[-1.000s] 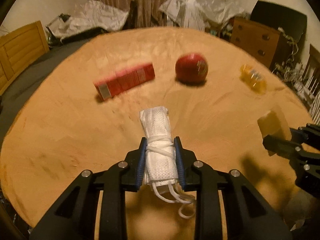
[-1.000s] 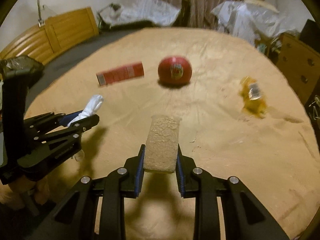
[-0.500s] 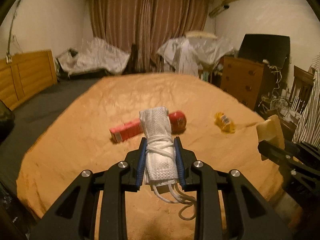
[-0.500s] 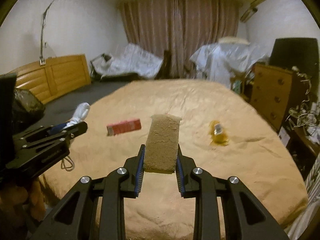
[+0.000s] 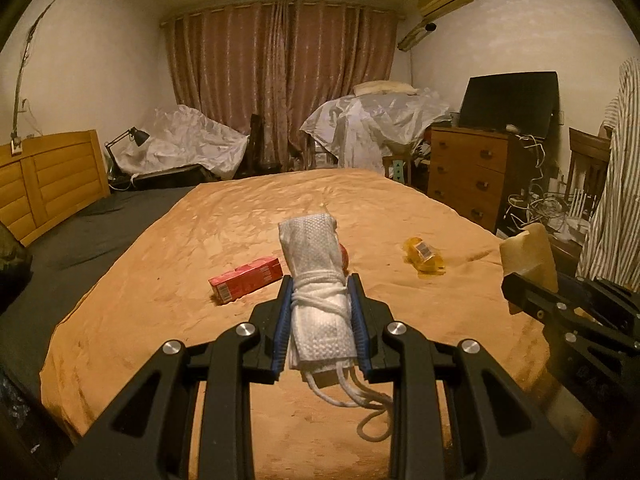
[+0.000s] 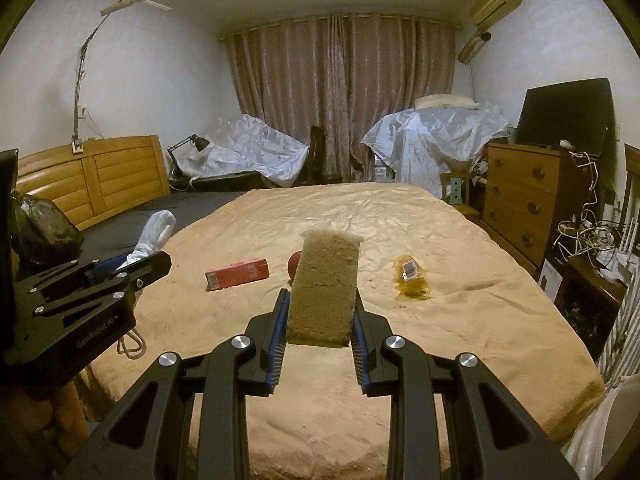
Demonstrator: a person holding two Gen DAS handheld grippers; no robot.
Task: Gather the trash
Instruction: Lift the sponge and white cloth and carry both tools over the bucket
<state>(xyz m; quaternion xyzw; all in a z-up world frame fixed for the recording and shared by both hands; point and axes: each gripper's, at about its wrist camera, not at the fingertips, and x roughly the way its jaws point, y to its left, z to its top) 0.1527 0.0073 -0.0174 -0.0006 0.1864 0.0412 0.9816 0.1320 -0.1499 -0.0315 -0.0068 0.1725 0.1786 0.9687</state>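
Above the tan bedspread [image 5: 160, 280], the left hand-held gripper [image 5: 320, 312] clamps a rolled white face mask [image 5: 316, 272] and the right hand-held gripper [image 6: 320, 316] a tan sponge block [image 6: 324, 284], leaving the red carton [image 5: 246, 279], red ball [image 6: 295, 263] and yellow wrapper [image 5: 424, 258] uncollected.

We see a white woven-cloth mask [image 5: 320, 280] with cord loops and a rough, porous tan sponge [image 6: 324, 288]. The bedspread [image 6: 400, 232] looks like slightly sheeny cloth; the red carton [image 6: 237, 273] is matt card, the yellow wrapper [image 6: 412, 280] glossy plastic. Dresser [image 6: 520, 196] is smooth wood.
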